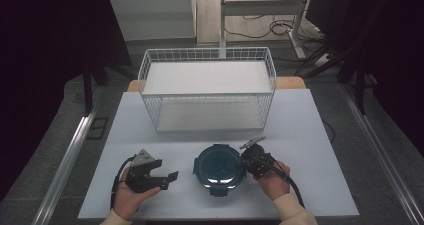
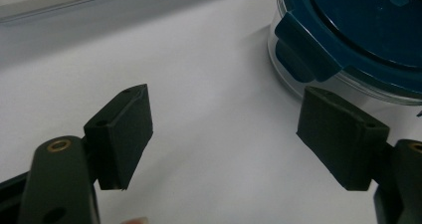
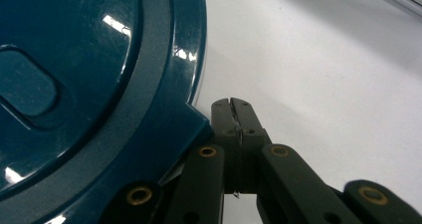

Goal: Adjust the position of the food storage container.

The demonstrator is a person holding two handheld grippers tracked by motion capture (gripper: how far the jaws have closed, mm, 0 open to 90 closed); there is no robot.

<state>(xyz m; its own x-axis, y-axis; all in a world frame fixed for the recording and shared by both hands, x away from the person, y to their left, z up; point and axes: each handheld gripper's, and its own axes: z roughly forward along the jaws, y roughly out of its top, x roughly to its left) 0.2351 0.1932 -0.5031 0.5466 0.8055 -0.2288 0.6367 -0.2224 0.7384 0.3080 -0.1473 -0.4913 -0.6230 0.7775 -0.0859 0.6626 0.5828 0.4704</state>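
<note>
Right fingers (image 3: 233,107), pressed together on nothing, sit against a latch tab of the tub (image 1: 219,168) near the counter's (image 1: 300,125) front edge, closer than the left fingers (image 2: 226,139), spread and empty beside its other flank.

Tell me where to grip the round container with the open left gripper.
Probably the blue latch tab jutting from the round container's lid rim. Come in level from the left gripper's side: the tab faces its open jaws, and it is narrower than the lid.
</note>
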